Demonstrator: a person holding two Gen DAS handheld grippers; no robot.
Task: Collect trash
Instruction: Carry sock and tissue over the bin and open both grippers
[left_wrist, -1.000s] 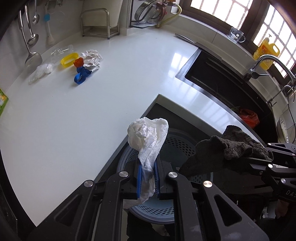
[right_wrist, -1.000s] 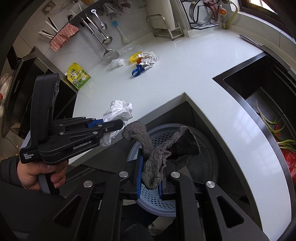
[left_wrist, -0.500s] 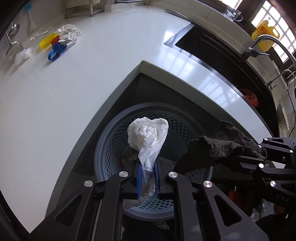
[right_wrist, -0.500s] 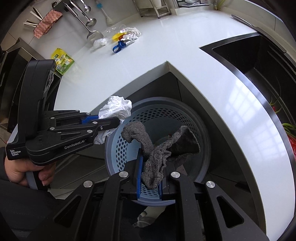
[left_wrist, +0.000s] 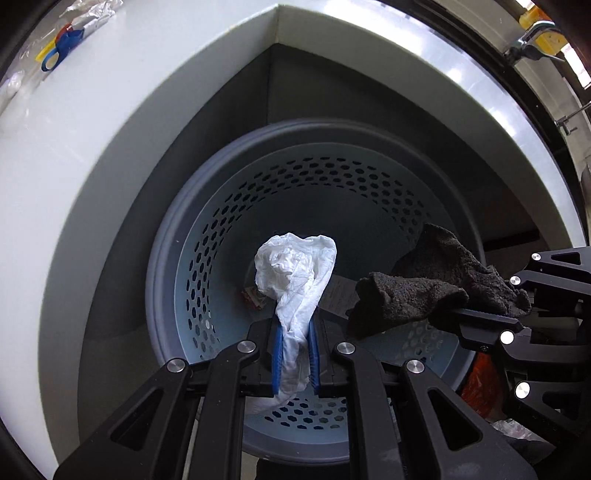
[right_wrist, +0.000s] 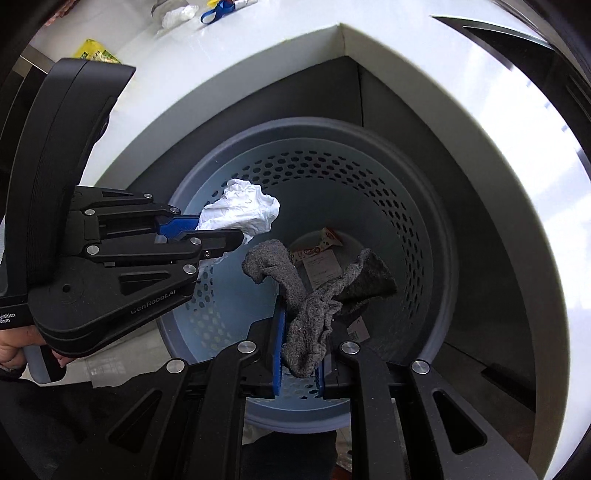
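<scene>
My left gripper (left_wrist: 294, 334) is shut on a crumpled white tissue (left_wrist: 295, 269), held just over the mouth of a round grey-blue perforated bin (left_wrist: 173, 258). My right gripper (right_wrist: 300, 332) is shut on a grey sock (right_wrist: 303, 306) that droops over the same bin (right_wrist: 424, 221). In the right wrist view the left gripper (right_wrist: 221, 236) comes in from the left with the tissue (right_wrist: 240, 214). In the left wrist view the sock (left_wrist: 436, 284) hangs at the right. Paper scraps and a wrapper (right_wrist: 325, 258) lie on the bin's floor.
The bin stands in a dark recess under the corner of a white countertop (left_wrist: 110, 129). Far back on the counter lie a blue clip (left_wrist: 55, 55), a yellow item and crumpled plastic (left_wrist: 92, 7). A sink edge (right_wrist: 517, 29) runs at the right. A hand (right_wrist: 11, 347) holds the left gripper.
Both grippers have sunk towards the bin and tipped further down, still holding the tissue and the sock. The bin now fills both views and the countertop has slid to the frame edges.
</scene>
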